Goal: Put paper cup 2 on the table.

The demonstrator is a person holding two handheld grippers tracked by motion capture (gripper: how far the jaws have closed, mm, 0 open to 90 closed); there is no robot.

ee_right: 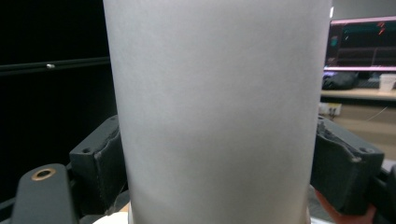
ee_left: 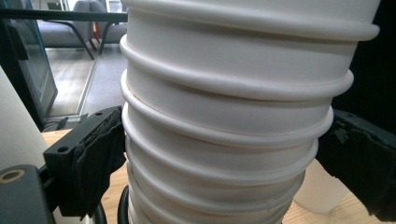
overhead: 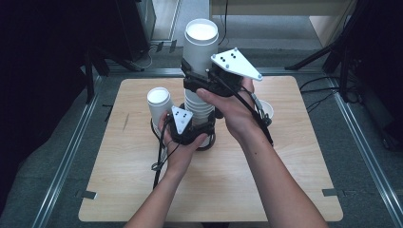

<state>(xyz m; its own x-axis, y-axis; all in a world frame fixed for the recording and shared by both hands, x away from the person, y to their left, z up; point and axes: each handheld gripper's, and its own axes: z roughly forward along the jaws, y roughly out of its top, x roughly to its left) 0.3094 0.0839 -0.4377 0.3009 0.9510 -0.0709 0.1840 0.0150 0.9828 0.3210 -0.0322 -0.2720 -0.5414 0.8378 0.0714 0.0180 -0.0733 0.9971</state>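
Note:
A tall stack of white paper cups (overhead: 199, 108) stands near the middle of the wooden table (overhead: 285, 180). My left gripper (overhead: 200, 127) holds the stack low down. In the left gripper view its black pads (ee_left: 100, 158) press on both sides of the ribbed stack (ee_left: 233, 116). My right gripper (overhead: 197, 76) is higher up, shut on the top cup (overhead: 200, 45), which sticks up out of the stack. The right gripper view has that cup's smooth wall (ee_right: 215, 107) between the two pads (ee_right: 105, 163), both touching it.
A single white cup (overhead: 159, 103) stands just left of the stack. Another cup (overhead: 267, 110) sits behind my right wrist. A black ring (overhead: 211, 142) lies at the stack's foot. Dark stands and cables surround the table.

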